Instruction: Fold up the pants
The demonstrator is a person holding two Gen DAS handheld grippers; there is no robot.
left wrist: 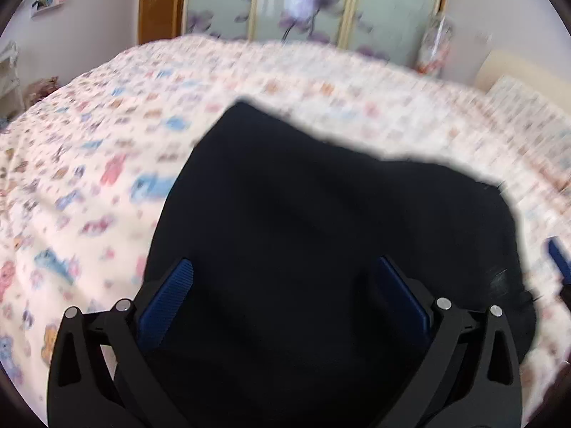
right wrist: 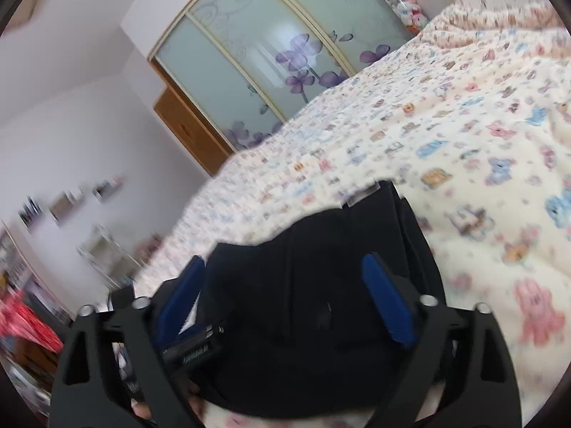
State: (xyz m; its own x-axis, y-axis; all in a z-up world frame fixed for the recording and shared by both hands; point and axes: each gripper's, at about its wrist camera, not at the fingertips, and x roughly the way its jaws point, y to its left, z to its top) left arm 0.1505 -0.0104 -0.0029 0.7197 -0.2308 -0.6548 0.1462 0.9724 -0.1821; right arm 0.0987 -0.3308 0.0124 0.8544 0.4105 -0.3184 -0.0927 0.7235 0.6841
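The black pants (left wrist: 321,214) lie as a folded dark bundle on the patterned bedspread (left wrist: 107,142). My left gripper (left wrist: 285,274) is open, its blue pads (left wrist: 167,303) spread wide just above the near part of the pants, holding nothing. In the right wrist view the pants (right wrist: 339,267) fill the lower centre, a small label at their far edge. My right gripper (right wrist: 285,278) is also open, its blue pads (right wrist: 389,303) on either side of the fabric without pinching it. The right gripper's blue tip shows at the right edge of the left wrist view (left wrist: 558,260).
The bed (right wrist: 464,125) carries a cream cover with pastel animal prints. A wardrobe with frosted floral sliding doors (left wrist: 303,3) stands beyond it. A pillow (left wrist: 517,82) lies at the far right. Shelves and clutter (right wrist: 53,232) stand along the wall left of the bed.
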